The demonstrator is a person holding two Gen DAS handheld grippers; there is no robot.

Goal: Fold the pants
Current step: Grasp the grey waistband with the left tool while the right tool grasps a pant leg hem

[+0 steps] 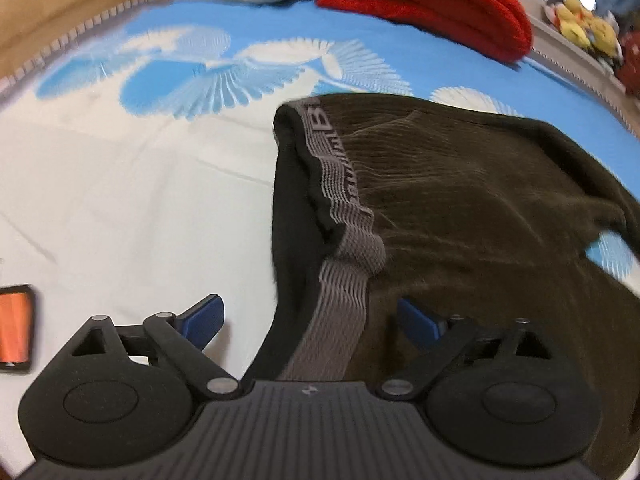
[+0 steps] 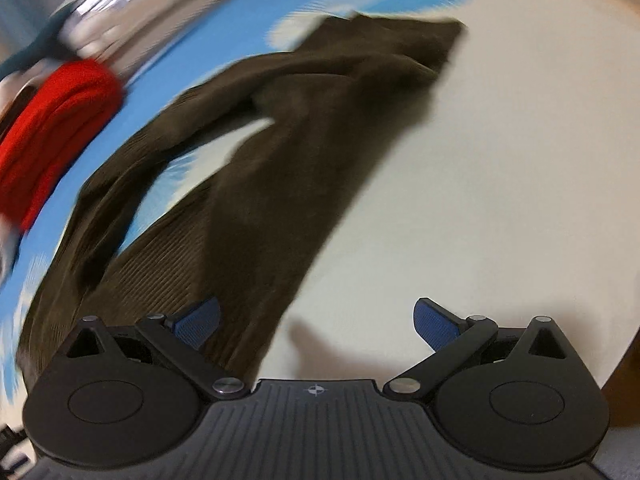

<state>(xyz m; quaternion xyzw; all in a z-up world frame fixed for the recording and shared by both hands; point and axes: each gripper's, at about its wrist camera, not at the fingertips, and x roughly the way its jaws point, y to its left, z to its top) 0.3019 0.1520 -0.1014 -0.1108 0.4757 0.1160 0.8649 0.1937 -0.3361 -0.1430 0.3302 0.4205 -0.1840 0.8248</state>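
Your left tool stands wide open over the waistband end of the pants. The grey elastic waistband runs down between its blue pads, but neither pad presses on the cloth, so it holds nothing. Your right tool is also spread wide and empty: its left pad hangs over the edge of one trouser leg, its right pad over bare sheet.

The dark olive pants lie spread on the bed sheet, which is white with a blue feather print. The waistband is open, showing a black lining. In the right wrist view the two legs part, with sheet showing between them; that view is blurred. A red folded cloth lies at the bed's far edge, well apart from the pants.
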